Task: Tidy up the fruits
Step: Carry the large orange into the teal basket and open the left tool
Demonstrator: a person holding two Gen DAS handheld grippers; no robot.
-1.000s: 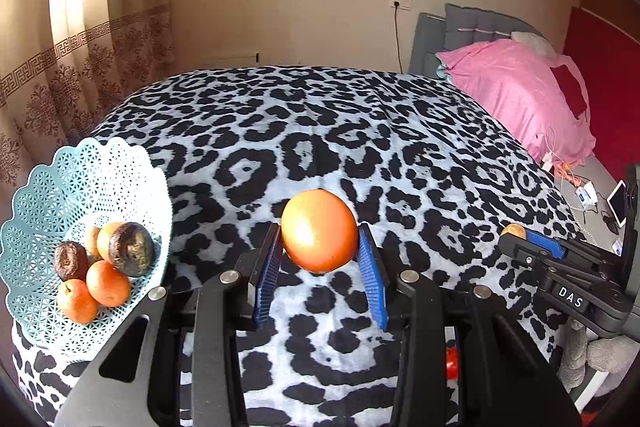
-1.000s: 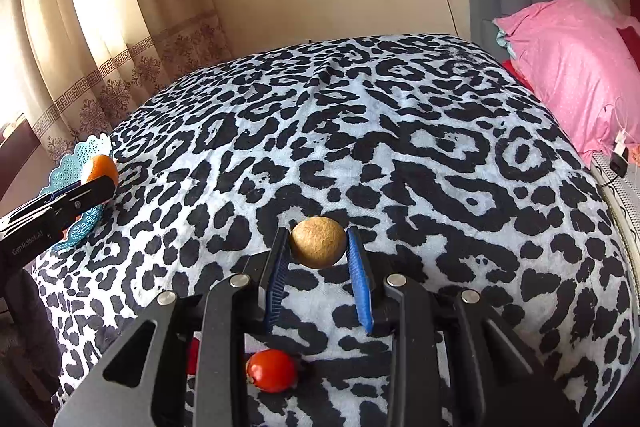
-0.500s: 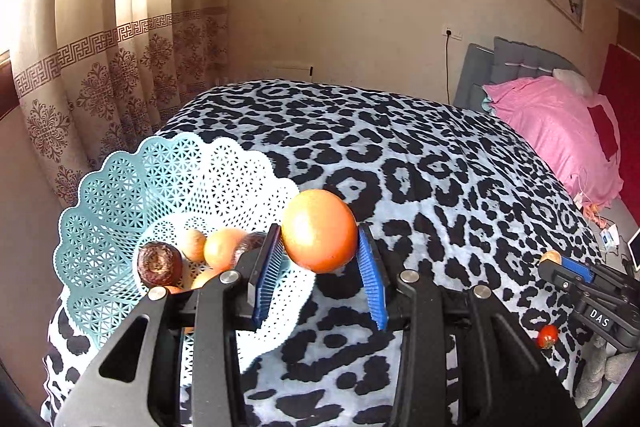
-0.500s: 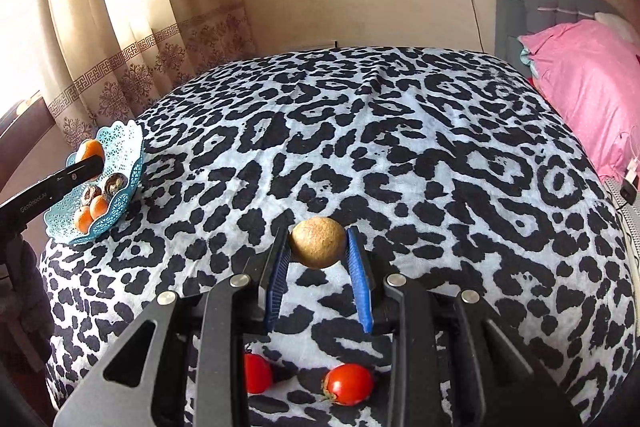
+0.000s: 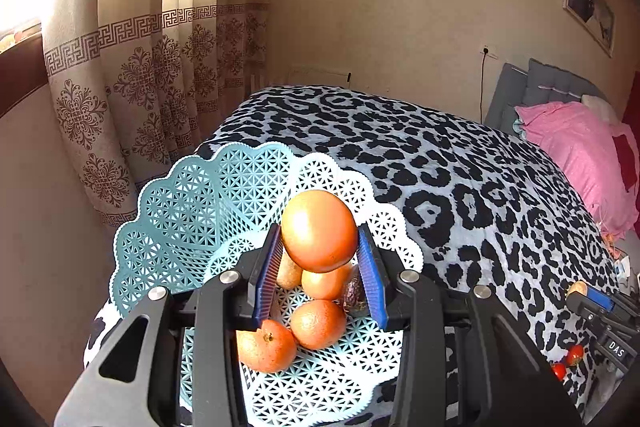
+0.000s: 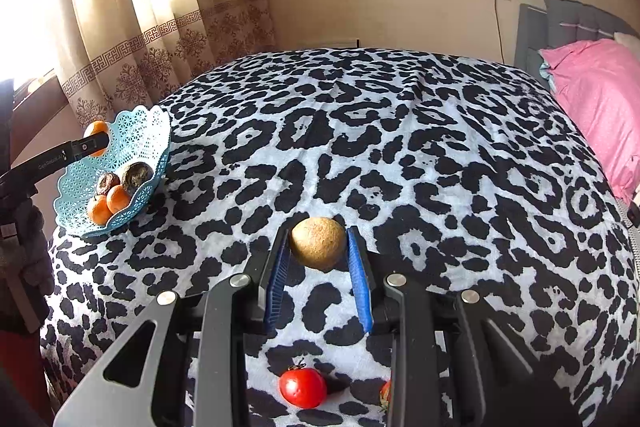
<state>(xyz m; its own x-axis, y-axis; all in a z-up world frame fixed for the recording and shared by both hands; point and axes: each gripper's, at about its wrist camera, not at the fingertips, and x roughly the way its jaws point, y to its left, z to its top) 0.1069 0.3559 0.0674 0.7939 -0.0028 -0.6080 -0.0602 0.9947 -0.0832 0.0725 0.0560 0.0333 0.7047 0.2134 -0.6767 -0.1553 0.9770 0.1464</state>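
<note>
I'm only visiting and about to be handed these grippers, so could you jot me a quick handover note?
Left gripper: shut on the orange, held above the blue basket.
Right gripper: shut on the brown fruit, over the bedspread, away from the basket.
Done: several fruits already lie in the basket.
Left: release the orange, bring over the brown fruit, then collect the tomatoes on the bedspread.

**Fruit tally by kind**

One large orange point(image 5: 319, 229) sits in the left claw point(image 5: 320, 281). Beneath it, one basket point(image 5: 176, 211) shows three small oranges point(image 5: 318, 323), one tan fruit point(image 5: 289, 273) and two dark fruits point(image 6: 137, 175). One brown round fruit point(image 6: 318, 243) fills the right claw point(image 6: 319, 283); two tomatoes point(image 6: 302, 387) lie below it.
</note>
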